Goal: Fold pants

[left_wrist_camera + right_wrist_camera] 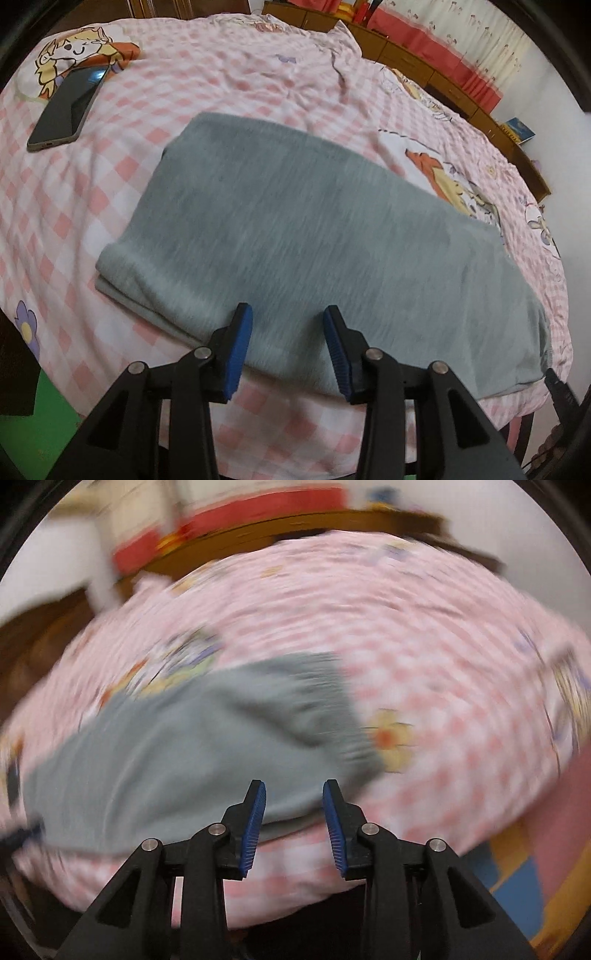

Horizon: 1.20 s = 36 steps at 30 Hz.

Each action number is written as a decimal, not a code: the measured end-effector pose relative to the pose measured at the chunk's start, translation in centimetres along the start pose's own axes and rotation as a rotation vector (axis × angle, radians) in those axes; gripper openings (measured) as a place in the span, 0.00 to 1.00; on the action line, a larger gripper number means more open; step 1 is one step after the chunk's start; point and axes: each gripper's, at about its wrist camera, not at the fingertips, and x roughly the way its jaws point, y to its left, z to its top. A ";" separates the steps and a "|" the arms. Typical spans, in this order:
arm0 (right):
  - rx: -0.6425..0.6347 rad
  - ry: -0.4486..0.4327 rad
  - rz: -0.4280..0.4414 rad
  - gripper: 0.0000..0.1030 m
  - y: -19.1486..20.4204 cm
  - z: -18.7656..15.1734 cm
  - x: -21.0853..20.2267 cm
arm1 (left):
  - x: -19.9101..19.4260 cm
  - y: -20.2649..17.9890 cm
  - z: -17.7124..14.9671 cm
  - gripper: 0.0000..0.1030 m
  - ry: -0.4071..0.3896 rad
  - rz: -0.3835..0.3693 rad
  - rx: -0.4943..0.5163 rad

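Note:
The grey pants (314, 240) lie folded into a long flat band across the pink checked bed sheet (221, 81). In the left wrist view my left gripper (288, 317) hovers over the near long edge of the band, jaws apart, blue pads (240, 350) clear of the cloth. The right wrist view is heavily blurred. There the pants (177, 746) spread left of centre, with the gathered waistband (332, 709) toward the right. My right gripper (294, 790) is over the near edge by the waistband end, jaws apart with nothing pinched between them.
A dark phone (68, 110) lies on the sheet at far left. A wooden headboard with drawers (424, 59) runs along the far side. The bed's near edge drops off just below both grippers. A black gripper tip (557, 387) pokes in at the right edge.

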 end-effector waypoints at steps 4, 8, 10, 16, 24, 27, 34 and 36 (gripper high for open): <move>0.156 0.004 0.053 0.32 -3.5 0.7 0.3 | 0.3 -0.2 -0.4 0.41 0.004 0.015 0.005; 0.185 0.044 0.121 0.32 -3.2 0.8 1.4 | 0.4 -0.5 -0.6 0.41 0.005 0.031 0.018; 0.175 0.059 0.109 0.32 -2.6 0.9 2.3 | 0.5 -0.4 -0.7 0.41 0.006 0.034 0.023; 0.167 0.047 0.093 0.08 -1.9 1.5 2.1 | 0.6 -0.2 -0.6 0.41 0.008 0.030 0.025; 0.195 0.023 0.102 0.07 -4.5 2.3 -0.1 | 0.6 0.0 -1.0 0.41 -0.007 0.044 0.022; 0.178 0.070 0.063 0.07 -4.4 1.3 1.9 | 0.6 0.1 -1.0 0.41 -0.006 0.047 0.028; 0.118 0.117 -0.023 0.24 -4.2 0.5 3.4 | 0.3 0.3 -1.0 0.41 -0.001 0.041 0.029; 0.097 0.120 -0.055 0.31 -4.1 0.8 2.7 | -0.3 0.9 -1.0 0.41 -0.014 0.028 -0.006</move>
